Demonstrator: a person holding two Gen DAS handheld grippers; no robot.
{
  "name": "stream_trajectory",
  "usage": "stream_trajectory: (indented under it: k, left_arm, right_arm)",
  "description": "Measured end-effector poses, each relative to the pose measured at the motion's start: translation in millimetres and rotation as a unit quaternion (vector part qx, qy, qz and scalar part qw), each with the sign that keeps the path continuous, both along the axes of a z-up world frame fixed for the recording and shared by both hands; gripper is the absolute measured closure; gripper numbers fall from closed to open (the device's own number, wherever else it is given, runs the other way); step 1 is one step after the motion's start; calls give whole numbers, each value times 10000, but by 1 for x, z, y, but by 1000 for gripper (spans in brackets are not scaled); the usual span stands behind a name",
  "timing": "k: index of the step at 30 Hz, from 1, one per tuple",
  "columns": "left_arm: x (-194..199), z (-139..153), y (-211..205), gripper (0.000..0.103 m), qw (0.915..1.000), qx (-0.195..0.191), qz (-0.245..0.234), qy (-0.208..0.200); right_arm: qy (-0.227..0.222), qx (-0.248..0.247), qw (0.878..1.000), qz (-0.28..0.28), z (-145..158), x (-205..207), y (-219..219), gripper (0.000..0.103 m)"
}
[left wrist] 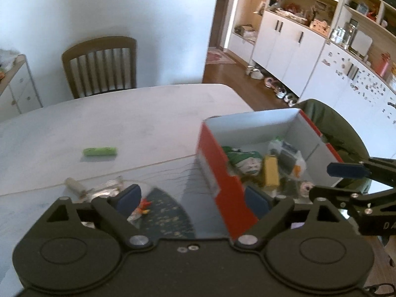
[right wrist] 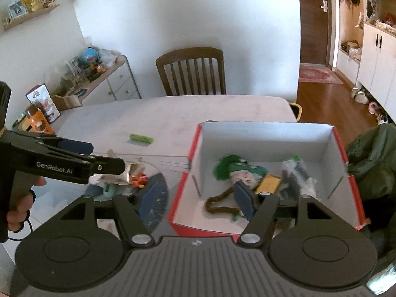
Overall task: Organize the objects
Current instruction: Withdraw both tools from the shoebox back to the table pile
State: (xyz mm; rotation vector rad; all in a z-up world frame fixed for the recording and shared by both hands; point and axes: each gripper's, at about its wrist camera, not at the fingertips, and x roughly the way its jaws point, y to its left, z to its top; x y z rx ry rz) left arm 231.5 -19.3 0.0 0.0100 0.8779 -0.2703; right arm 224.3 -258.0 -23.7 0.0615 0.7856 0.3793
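On the table (right wrist: pixel 173 113), right half: red shoebox-style carton (right wrist: pixel 184 193), white inside, open top, already part-filled. In it: a green-hatted doll head (right wrist: pixel 243 173) with a brown braid (right wrist: pixel 217 204) trailing toward the near wall, a yellow box (right wrist: pixel 268 184), and a clear packet with dark contents (right wrist: pixel 297 175) at the right side. So a good share of the sorting looks done.

Still out on the table:
- green tube (left wrist: pixel 100 151), lying flat, alone, well apart from the box on its left
- near-left cluster on or just beside a dark speckled fan-shaped mat (left wrist: pixel 164 212): small red-orange toy (left wrist: pixel 143 206), clear plastic wrapper (left wrist: pixel 104 188), a stubby beige cylinder (left wrist: pixel 74 185). Blurred, can't ID them closer.
- the right view also shows something teal in that pile; can't tell what.

Grippers:
- left gripper (left wrist: pixel 195 199): fingers spread wide, nothing between them. It straddles the box's near-left corner, left pad over the mat, right pad inside the wall.
- right gripper (right wrist: pixel 198 198): also spread, holding nothing; right pad hangs inside the box just beside the doll head, left pad outside over the mat.

Judgement: roughly half through, maybe a bit more. Box has room. What's left is the cluster by the mat plus the green tube; the cluster is closest to the left gripper, so that's the likely next grab. Wrapper will be slippery and flat, so hardest to pinch.
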Motion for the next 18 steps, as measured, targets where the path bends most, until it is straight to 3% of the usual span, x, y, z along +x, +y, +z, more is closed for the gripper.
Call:
stream_trajectory:
  k: [9,18]
  left_arm:
    - [-12,0,55,1,9996,-27,250,-112]
    - [-21,-15,106,1,9988,176,393,-217]
  right_arm:
    - [-58,117,9998,142,0,-5,44,32]
    - [23,91,9994,339,-7,1,90,22]
